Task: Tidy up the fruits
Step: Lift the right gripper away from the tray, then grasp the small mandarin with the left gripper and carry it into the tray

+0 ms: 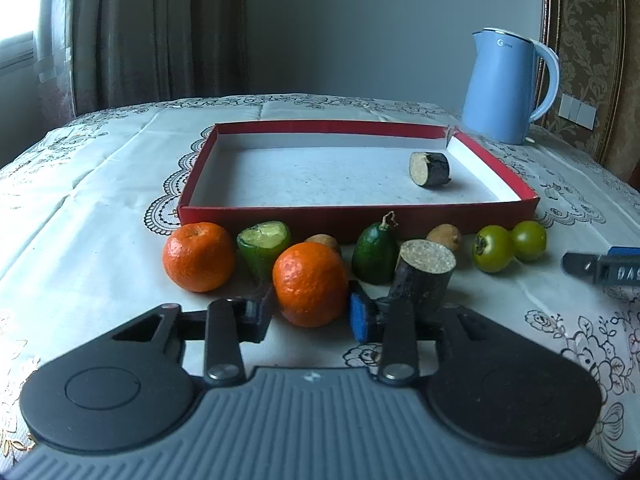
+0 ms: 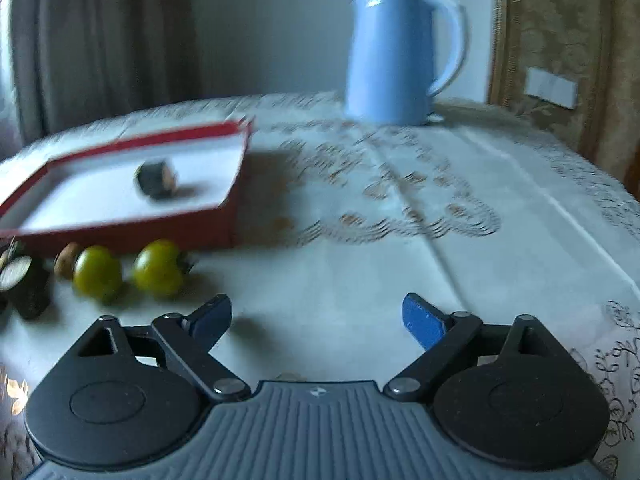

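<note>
My left gripper is shut on an orange that rests on the tablecloth, a pad against each side. Around it lie a second orange, a cut green piece, a green avocado-like fruit, a dark cut cylinder, two brown kiwis and two green round fruits. Behind them the red tray holds one dark cut piece. My right gripper is open over bare cloth, right of the green fruits, with nothing between its fingers.
A blue kettle stands at the back right of the table, behind the tray's right corner. One of the right gripper's fingers shows at the right edge of the left wrist view. A curtain hangs behind the table at the left.
</note>
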Available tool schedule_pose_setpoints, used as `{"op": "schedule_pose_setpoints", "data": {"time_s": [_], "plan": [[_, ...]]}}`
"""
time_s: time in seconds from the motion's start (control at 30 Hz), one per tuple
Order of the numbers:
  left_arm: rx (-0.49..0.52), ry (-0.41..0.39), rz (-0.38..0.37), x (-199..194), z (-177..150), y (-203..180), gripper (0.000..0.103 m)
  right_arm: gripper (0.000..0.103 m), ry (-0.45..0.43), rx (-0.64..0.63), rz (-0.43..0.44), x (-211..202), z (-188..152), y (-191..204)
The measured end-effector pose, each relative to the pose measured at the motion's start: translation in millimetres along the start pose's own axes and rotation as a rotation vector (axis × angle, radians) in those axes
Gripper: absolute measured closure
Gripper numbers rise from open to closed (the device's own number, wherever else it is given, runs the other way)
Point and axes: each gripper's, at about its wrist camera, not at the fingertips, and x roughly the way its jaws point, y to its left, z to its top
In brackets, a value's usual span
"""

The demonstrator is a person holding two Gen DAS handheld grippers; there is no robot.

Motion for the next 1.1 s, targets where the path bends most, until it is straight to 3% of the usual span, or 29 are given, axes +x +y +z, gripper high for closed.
{"op": "schedule_pose_setpoints", "data": {"time_s": [0.3,0.47,0.63,0.87,1.1], "plan": [[-0.003,0.000,-0.001,0.1,0.8,0.9,0.069,0.004,0.003,-0.044,0.026,0.7,-0.1,8.0],[-0.001,-0.004,-0.006,-5.9,2.7,2.2,0.069,0.004,-0.015,-0.141,0.073,-2.4,-0.9,22.4],[0.015,-0.015,-0.018,-13.2,6.8,-0.8,0.069,0.000,-0.014,-0.159,0.061,-2.4,-1.2,25.4],[0.002,-0.041,-0.064,-16.9,37.3,3.4,0.069,0.000,0.023,-0.081,0.118,3.6,0.5,12.8],[-0.005,-0.049,-0.009,19.1,76.6,6.2,0.069,0.000,0.023,-0.081,0.119,3.8,0.4,13.0]]}}
